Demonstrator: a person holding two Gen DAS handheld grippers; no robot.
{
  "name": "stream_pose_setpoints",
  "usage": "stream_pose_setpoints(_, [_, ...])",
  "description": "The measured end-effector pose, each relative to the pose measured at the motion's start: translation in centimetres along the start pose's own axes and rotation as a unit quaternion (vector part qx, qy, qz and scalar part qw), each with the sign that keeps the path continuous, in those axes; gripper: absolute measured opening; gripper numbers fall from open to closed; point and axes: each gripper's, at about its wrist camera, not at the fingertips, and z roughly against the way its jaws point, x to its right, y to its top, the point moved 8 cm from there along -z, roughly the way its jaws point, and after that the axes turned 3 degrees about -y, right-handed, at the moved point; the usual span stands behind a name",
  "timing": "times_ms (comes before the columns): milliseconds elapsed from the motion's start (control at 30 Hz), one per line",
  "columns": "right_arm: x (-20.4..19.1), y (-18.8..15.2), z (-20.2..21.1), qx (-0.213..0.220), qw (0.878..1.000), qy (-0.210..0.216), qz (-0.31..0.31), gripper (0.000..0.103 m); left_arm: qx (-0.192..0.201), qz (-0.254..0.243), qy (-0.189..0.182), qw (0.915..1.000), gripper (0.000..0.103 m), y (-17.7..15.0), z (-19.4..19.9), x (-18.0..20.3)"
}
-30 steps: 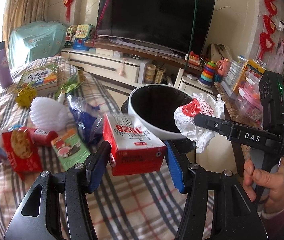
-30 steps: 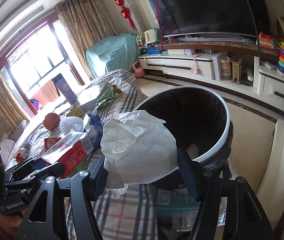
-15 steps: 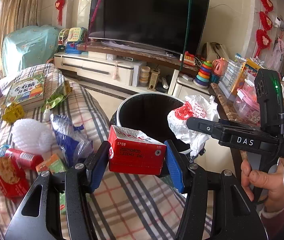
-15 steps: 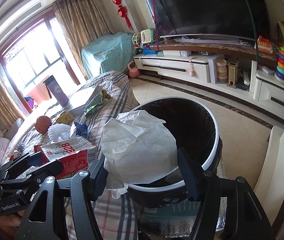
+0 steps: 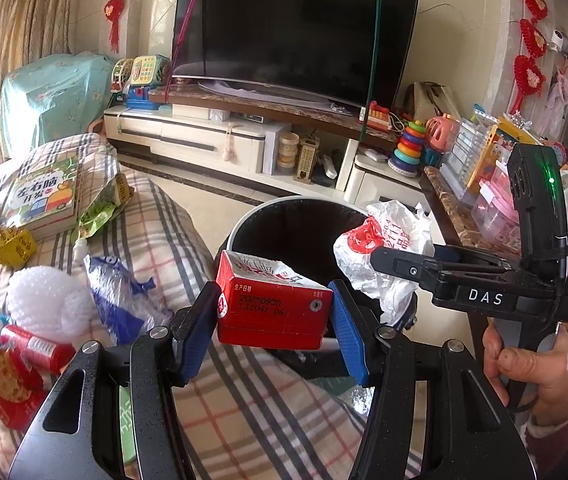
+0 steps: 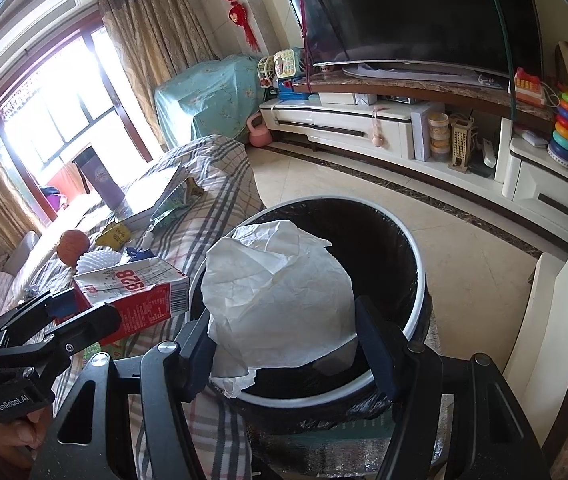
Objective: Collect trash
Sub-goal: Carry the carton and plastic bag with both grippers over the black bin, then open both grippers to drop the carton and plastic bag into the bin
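The bed [image 5: 244,400], covered in a checked sheet, carries the rest of the litter, and the black-lined trash bin [image 6: 412,248] stands on the floor just beside its edge, mouth open and unobstructed.

The crumpled white paper wrapper [image 6: 280,296] is clamped between the jaws of the right gripper [image 6: 284,332] and is held above the near half of the bin's mouth; in the left wrist view its red print is seen over the right side of the rim. The red carton [image 5: 272,308] is clamped squarely across its short ends by the left gripper [image 5: 274,320] and is held near the bin's bed-side rim, apparently not yet fully over the opening.

The step in hand is judged to be the drop. The wrapper can probably be released where it hangs, but since it is light and bulky the jaws should be opened fully so that it is not snagged on a pad. The carton should be carried further over the liner before release, kept level so that a corner is not caught on the white rim, and kept apart from the right gripper.

Smaller litter is left on the bed for later passes: a blue plastic bag [image 5: 116,300], a white foam net [image 5: 44,304], a green wrapper [image 5: 100,208], a red snack packet [image 5: 4,384].
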Motion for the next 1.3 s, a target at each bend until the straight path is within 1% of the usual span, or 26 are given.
stream_pose_setpoints(667, [1.6,1.2,-2.2,-0.026,0.999,-0.014,0.013,0.066,-0.01,-0.009,0.002,0.9999,0.055,1.7,-3.0,0.6])
stream_pose_setpoints(800, [1.8,1.4,-2.6,-0.033,0.999,-0.015,0.015,0.069,-0.013,-0.013,0.001,0.9998,0.055,1.8,-3.5,0.8])
stream_pose_setpoints(867, [1.9,1.3,-2.8,-0.04,0.999,-0.013,0.013,0.073,-0.024,-0.012,0.001,0.9996,0.056,1.8,-4.0,0.9])
stream_pose_setpoints(900, [2.0,1.3,-2.9,-0.041,0.999,-0.012,0.011,0.073,-0.029,-0.011,0.002,0.9995,0.056,1.8,-4.2,0.9])
stream_pose_setpoints(967, [2.2,1.4,-2.9,-0.043,0.999,-0.009,0.007,0.074,-0.035,-0.008,0.004,0.9993,0.059,1.6,-4.5,0.9])
stream_pose_setpoints(1000, [2.3,1.4,-2.8,-0.042,0.999,-0.008,0.005,0.074,-0.035,-0.007,0.003,0.9994,0.064,1.6,-4.5,0.8])
stream_pose_setpoints(1067, [2.4,1.4,-2.7,-0.04,0.999,-0.007,0.002,0.074,-0.033,-0.006,0.01,0.9994,0.07,1.5,-4.3,0.6])
stream_pose_setpoints(1300, [1.8,1.4,-1.6,-0.027,1.0,-0.002,-0.009,0.075,-0.023,0.0,0.03,0.9993,0.077,1.1,-2.7,-0.4])
